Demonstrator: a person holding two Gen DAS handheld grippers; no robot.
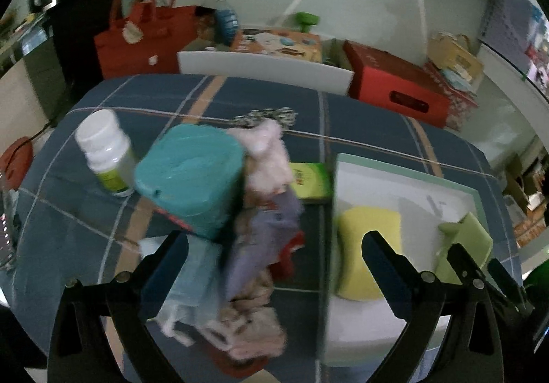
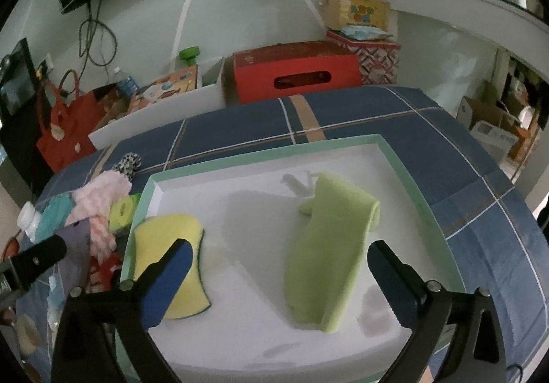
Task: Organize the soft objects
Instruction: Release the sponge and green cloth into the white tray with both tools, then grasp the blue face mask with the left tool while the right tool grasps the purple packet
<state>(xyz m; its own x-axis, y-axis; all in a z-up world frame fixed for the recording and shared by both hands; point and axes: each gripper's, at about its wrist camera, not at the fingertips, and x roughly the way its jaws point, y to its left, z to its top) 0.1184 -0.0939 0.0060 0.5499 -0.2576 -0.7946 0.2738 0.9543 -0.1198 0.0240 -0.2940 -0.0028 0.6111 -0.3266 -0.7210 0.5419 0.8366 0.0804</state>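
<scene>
A white tray with a mint-green rim (image 2: 405,170) sits on the blue plaid tablecloth. In it lie a yellow sponge (image 2: 171,239) and a folded green cloth (image 2: 326,239). My right gripper (image 2: 278,266) is open and empty, hovering over the tray with the green cloth between its fingers. My left gripper (image 1: 274,256) is open and empty above a pile of soft things (image 1: 260,211): pink fluffy cloth, lavender cloth, light blue cloth and red fabric, left of the tray (image 1: 405,173). The sponge (image 1: 370,232) and green cloth (image 1: 466,239) also show in the left wrist view.
A teal canister (image 1: 195,177), a white pill bottle (image 1: 106,153) and a green box (image 1: 308,180) stand by the pile. A black-and-white speckled item (image 1: 267,117) lies further back. Red boxes (image 2: 295,74), a red bag (image 1: 144,39) and clutter lie beyond the table.
</scene>
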